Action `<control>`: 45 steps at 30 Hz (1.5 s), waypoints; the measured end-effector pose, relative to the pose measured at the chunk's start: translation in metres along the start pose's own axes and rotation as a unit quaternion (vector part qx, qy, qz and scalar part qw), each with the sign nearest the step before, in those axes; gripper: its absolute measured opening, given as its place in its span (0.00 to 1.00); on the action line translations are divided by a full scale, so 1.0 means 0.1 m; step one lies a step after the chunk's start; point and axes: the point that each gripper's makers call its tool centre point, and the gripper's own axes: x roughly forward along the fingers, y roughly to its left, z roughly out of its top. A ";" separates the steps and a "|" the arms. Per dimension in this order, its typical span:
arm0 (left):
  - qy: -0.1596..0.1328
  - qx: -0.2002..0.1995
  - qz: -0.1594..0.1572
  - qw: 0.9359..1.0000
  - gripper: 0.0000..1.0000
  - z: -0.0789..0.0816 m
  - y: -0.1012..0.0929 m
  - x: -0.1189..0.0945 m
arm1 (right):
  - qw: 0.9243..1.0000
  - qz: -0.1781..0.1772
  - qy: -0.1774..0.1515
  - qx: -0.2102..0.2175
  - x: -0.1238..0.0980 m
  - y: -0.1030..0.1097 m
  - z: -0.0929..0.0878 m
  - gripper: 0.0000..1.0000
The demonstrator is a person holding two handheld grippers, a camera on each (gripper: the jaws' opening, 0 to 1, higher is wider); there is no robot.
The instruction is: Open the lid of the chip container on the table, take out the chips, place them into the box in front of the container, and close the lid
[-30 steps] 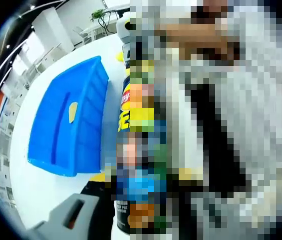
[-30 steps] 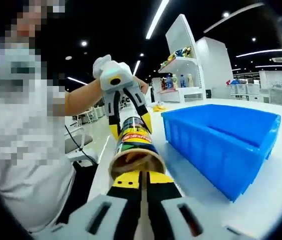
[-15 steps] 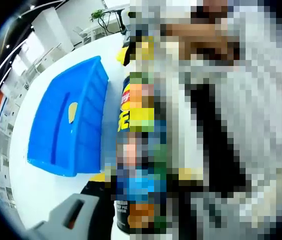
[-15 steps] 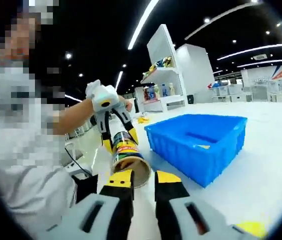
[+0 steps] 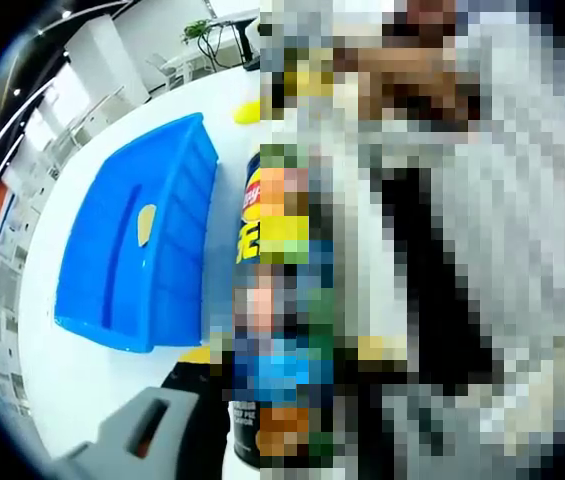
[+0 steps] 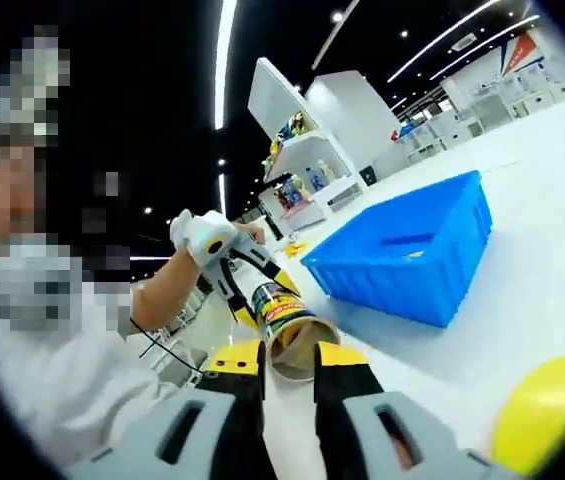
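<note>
Chip container [image 6: 290,332], a tall printed tube, is lying tilted above the white table [image 6: 552,250] in the right gripper view, its open round mouth facing the camera. The left gripper [image 6: 247,285] is gripping the tube around its far part, one yellow-and-black jaw on each side, held by a person's gloved hand [image 6: 200,232]. The right gripper [image 6: 287,362] is sitting at the near end of the tube, its two yellow-tipped jaws a narrow gap apart, with the open mouth of the tube showing between and just beyond them; whether they are touching the rim, I cannot tell. A blue box [image 6: 412,265] is standing on the table to the right of the tube, well apart from it, with a small yellow piece lying inside. A round yellow lid [image 6: 542,412] is lying flat on the table at the near right.

In the left gripper view, the chip container [image 5: 254,215] is running up the middle, partly hidden by mosaic. The blue box [image 5: 137,240] is sitting just to its left on the white table [image 5: 52,390], and one chip [image 5: 146,223] is resting on the box floor. A grey jaw of the left gripper [image 5: 152,425] is rising at the bottom beside the tube.
</note>
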 end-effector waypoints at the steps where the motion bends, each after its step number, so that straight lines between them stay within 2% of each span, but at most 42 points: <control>1: 0.000 0.000 0.000 1.000 0.46 0.00 0.00 0.00 | 1.000 0.001 -0.001 0.001 0.01 0.01 -0.01 0.19; 9: -0.002 0.001 0.001 1.000 0.46 0.00 0.00 0.00 | 1.000 0.000 0.014 0.015 0.11 0.04 -0.11 0.19; 13: -0.002 0.001 0.001 1.000 0.46 0.00 0.00 0.00 | 0.999 0.013 0.005 0.047 0.16 0.09 -0.08 0.18; 14: -0.002 0.001 0.001 1.000 0.46 0.00 -0.01 0.00 | 0.998 0.016 0.005 0.067 0.19 0.10 -0.08 0.18; 19: -0.001 0.002 0.001 1.000 0.46 -0.01 0.00 0.00 | 0.996 0.028 0.011 0.083 0.29 0.15 -0.09 0.17; 25: -0.002 0.002 0.001 1.000 0.46 -0.01 0.00 -0.01 | 0.996 0.014 0.027 0.090 0.37 0.11 -0.13 0.15; 30: -0.006 0.001 0.001 1.000 0.46 -0.01 0.02 -0.01 | 0.994 0.010 0.024 0.102 0.40 0.11 -0.11 0.12; 36: -0.007 0.000 0.000 1.000 0.46 -0.02 0.02 -0.01 | 0.990 -0.001 0.020 0.141 0.45 0.03 -0.09 0.11; 40: -0.006 0.001 0.000 1.000 0.46 -0.02 0.02 -0.01 | 0.985 0.007 0.015 0.172 0.48 0.04 -0.06 0.10; 43: -0.006 0.001 0.000 1.000 0.46 -0.02 0.02 -0.01 | 0.984 0.000 0.025 0.175 0.50 0.03 -0.09 0.06; 45: -0.006 0.002 0.000 1.000 0.46 -0.02 0.02 -0.01 | 0.981 0.002 0.030 0.191 0.51 0.04 -0.09 0.06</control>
